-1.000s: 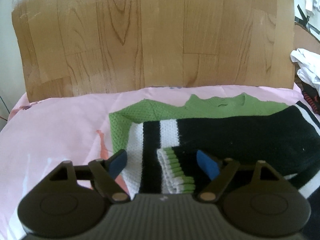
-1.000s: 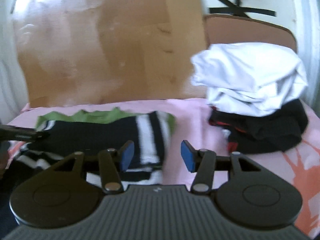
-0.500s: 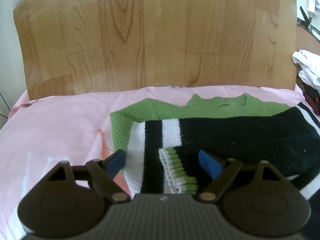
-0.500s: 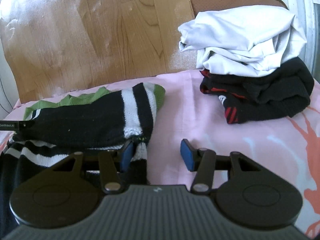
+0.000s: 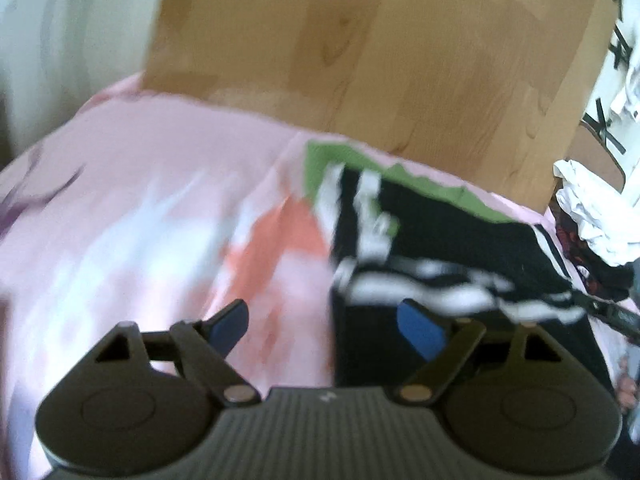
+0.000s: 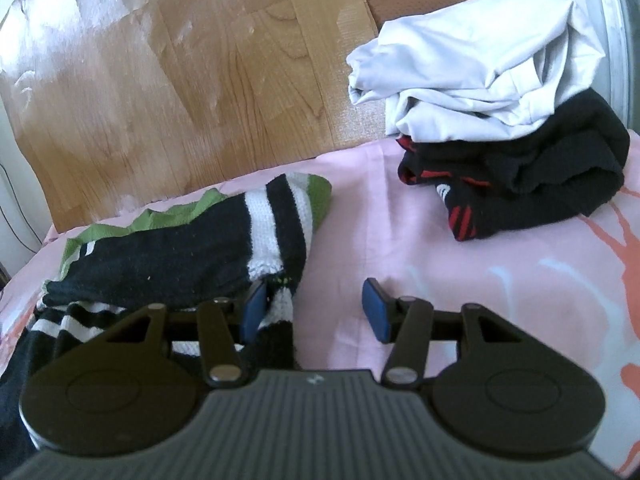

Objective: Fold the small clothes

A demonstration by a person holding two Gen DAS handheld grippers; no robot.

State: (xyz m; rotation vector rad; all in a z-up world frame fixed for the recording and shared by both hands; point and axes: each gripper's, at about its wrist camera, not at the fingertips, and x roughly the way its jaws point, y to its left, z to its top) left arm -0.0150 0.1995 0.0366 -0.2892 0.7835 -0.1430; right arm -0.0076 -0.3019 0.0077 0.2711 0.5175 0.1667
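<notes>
A small knitted sweater (image 6: 168, 256), black with white stripes and green top, lies partly folded on the pink sheet (image 6: 400, 256). In the blurred left wrist view the sweater (image 5: 448, 240) is right of centre. My left gripper (image 5: 326, 326) is open and empty, its jaws straddling the sweater's lower left edge. My right gripper (image 6: 314, 310) is open and empty at the sweater's right edge, its left pad beside the folded cuff.
A pile of clothes, a white garment (image 6: 472, 68) on a black and red one (image 6: 532, 188), sits at the right back of the bed. A wood-pattern board (image 6: 192, 80) stands behind the bed. The right gripper's finger (image 5: 608, 312) shows at the left view's right edge.
The left gripper has swung left and back, so the sweater now sits right of its jaws and the view is blurred. The right gripper has edged closer to the sweater's right edge.
</notes>
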